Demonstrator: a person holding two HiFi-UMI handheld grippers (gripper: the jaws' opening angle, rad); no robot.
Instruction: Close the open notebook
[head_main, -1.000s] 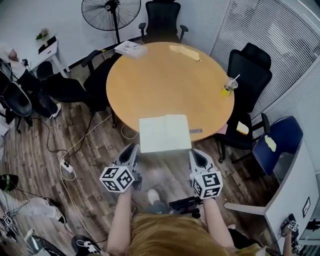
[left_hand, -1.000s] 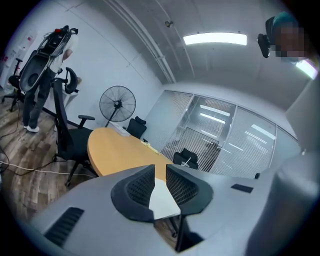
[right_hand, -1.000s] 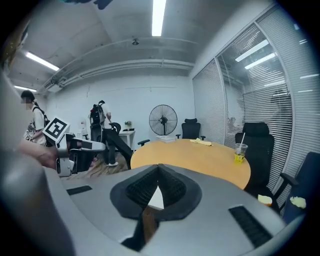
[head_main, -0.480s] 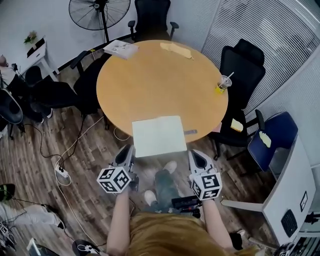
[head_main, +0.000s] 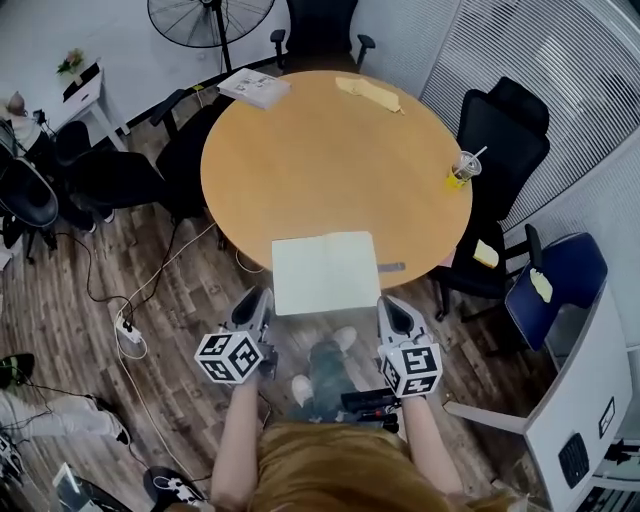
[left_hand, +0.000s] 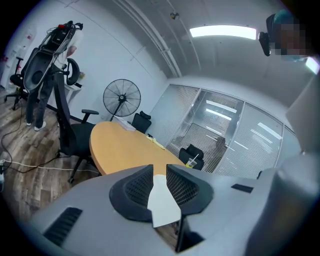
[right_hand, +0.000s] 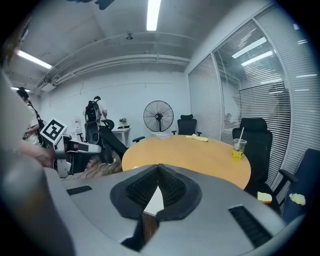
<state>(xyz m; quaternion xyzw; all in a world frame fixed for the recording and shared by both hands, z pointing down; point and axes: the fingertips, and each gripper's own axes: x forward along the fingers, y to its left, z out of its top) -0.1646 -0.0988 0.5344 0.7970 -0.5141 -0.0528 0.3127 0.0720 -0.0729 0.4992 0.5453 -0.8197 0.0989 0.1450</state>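
The open notebook (head_main: 325, 272) lies flat with blank white pages at the near edge of the round wooden table (head_main: 330, 160). My left gripper (head_main: 256, 300) hovers off the table just short of the notebook's left corner. Its jaws have just been opening; a narrow gap shows, with nothing between them. Through that gap in the left gripper view (left_hand: 160, 167) I see the notebook (left_hand: 162, 200). My right gripper (head_main: 392, 308) hangs by the notebook's right corner, and in the right gripper view (right_hand: 159, 167) its tips meet, holding nothing. Below them shows the white page (right_hand: 154, 201).
A small dark pen-like object (head_main: 391, 266) lies right of the notebook. A drink cup with a straw (head_main: 460, 172) stands at the right rim; a booklet (head_main: 254, 87) and yellow papers (head_main: 370, 95) lie at the far side. Black chairs (head_main: 505, 130) ring the table; cables and a power strip (head_main: 128, 330) lie on the floor.
Both grippers have edged a little closer to the table's near edge and the notebook. The person's feet have shifted under the table. The notebook has not moved.
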